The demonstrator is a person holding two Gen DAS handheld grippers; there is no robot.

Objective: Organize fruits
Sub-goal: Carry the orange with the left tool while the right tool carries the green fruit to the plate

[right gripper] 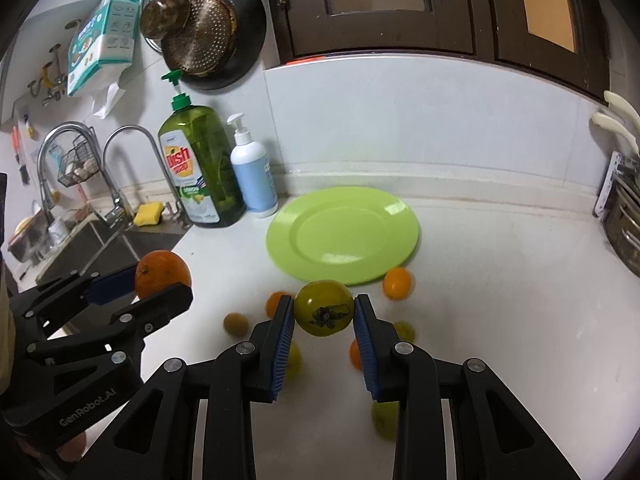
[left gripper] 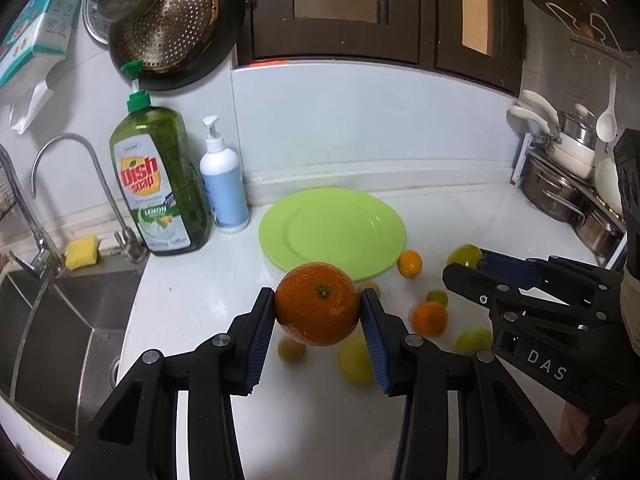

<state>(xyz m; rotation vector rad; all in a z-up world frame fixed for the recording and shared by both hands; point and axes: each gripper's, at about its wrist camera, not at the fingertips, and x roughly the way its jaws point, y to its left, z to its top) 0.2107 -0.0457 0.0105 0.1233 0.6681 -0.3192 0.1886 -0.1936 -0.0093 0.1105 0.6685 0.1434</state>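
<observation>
Fruit count: one orange clamped in left gripper, stem end toward camera; one green tomato pinched in right gripper, dried calyx facing camera. Both held above counter. Loose fruit below, blurred: about seven small orange and yellow-green pieces, near front rim of one green plate, which is bare. White counter; sink at left; one dish soap bottle, one white pump bottle against wall.
</observation>
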